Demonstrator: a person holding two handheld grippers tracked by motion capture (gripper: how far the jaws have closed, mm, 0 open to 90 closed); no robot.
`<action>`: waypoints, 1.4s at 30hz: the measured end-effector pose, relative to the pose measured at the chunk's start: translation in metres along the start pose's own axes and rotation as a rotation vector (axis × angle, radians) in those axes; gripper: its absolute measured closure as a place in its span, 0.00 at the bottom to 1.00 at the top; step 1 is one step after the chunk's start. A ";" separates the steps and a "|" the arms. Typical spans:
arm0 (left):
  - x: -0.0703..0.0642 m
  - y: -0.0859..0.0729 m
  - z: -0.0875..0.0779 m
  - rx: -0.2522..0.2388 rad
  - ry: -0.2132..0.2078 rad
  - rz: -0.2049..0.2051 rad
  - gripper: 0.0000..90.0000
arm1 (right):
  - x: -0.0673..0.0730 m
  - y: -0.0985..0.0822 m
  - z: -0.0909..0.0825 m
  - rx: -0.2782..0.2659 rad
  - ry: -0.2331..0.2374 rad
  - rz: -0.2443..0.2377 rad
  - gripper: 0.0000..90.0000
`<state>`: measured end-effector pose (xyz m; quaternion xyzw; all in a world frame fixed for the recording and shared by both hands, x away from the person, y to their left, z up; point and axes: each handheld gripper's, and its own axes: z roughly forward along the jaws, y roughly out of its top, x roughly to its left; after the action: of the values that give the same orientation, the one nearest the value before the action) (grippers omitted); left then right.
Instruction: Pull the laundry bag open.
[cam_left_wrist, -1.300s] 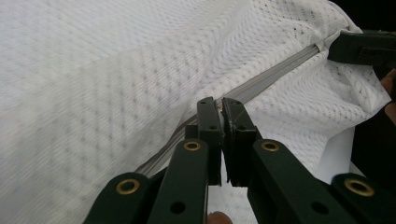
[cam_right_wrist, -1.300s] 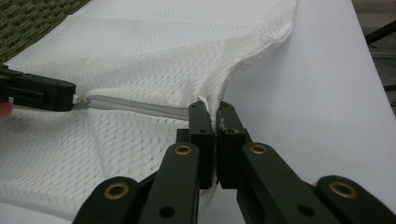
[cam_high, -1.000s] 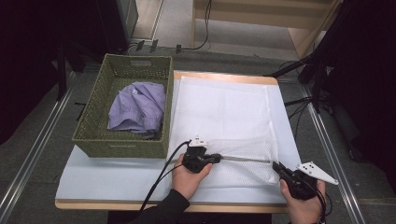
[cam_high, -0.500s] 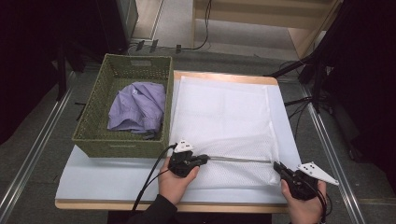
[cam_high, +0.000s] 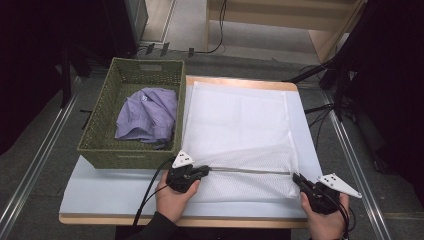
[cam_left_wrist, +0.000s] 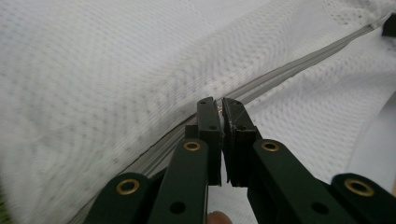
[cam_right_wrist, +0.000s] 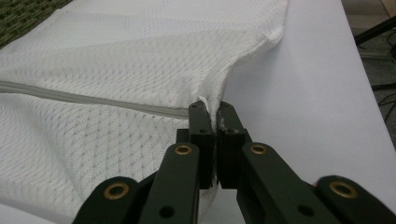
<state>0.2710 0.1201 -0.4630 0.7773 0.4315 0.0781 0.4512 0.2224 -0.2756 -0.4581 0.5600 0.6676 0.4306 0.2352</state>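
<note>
Two grippers share one job: the right gripper (cam_high: 300, 180), clamped on the white mesh bag (cam_high: 240, 125) at the table's (cam_high: 100, 192) five o'clock corner, anchors it — the left gripper (cam_high: 202, 171), pinching the zipper pull (cam_left_wrist: 219, 112) toward seven o'clock, keeps the zipper (cam_high: 250, 171) taut.

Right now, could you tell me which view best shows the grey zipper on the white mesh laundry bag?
The high view: the grey zipper stretches end to end between both hand-held grippers. The left gripper view and right gripper view each show only a close stretch of it.
</note>
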 end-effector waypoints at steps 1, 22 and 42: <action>0.002 -0.001 -0.002 0.004 0.002 -0.003 0.98 | 0.000 0.000 0.000 0.000 0.003 0.002 0.99; 0.020 -0.016 -0.036 -0.033 0.094 0.009 0.98 | -0.003 -0.002 0.002 0.008 -0.011 -0.001 0.99; 0.029 -0.024 -0.049 -0.037 0.102 -0.008 0.98 | -0.005 -0.002 0.003 0.014 -0.017 0.000 0.99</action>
<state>0.2499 0.1778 -0.4606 0.7622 0.4555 0.1238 0.4430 0.2246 -0.2794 -0.4621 0.5652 0.6688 0.4210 0.2369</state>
